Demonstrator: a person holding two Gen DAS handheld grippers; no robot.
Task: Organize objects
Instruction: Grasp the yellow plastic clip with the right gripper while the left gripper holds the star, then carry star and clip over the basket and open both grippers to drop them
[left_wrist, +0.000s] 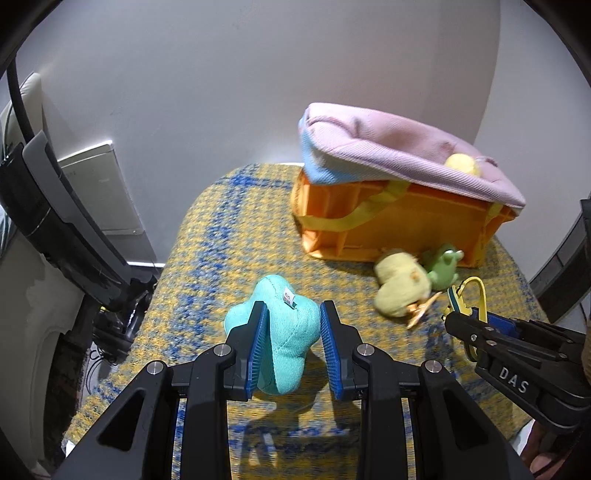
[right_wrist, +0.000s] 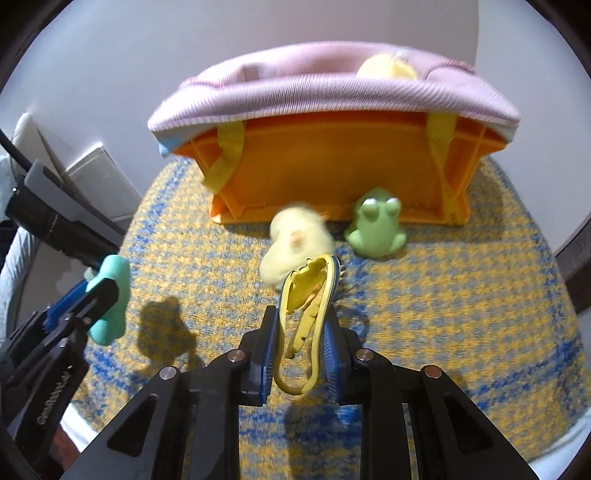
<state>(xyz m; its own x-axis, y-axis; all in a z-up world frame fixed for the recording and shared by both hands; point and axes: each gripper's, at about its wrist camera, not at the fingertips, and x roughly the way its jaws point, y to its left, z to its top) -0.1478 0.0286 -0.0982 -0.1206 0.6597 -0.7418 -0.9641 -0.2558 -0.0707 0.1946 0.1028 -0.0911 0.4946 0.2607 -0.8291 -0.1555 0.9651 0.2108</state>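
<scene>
My left gripper (left_wrist: 293, 314) is shut on a teal plush toy (left_wrist: 280, 332) and holds it over the yellow-and-blue woven seat (left_wrist: 221, 229); the toy also shows in the right wrist view (right_wrist: 110, 299). My right gripper (right_wrist: 301, 321) is shut on a yellow ring keychain (right_wrist: 306, 314) whose charm hangs between the pads; it also shows in the left wrist view (left_wrist: 476, 299). A pale yellow plush (right_wrist: 295, 240) lies blurred just ahead of it. A green frog plush (right_wrist: 376, 225) sits against the orange crate (right_wrist: 332, 166). A pink pouch (right_wrist: 332, 85) lies on top of the crate.
The crate lies on its side at the back of the seat, with yellow straps (right_wrist: 229, 155) across it. A grey wall (left_wrist: 258, 74) is behind. Dark equipment and cables (left_wrist: 74, 240) stand off the left edge of the seat.
</scene>
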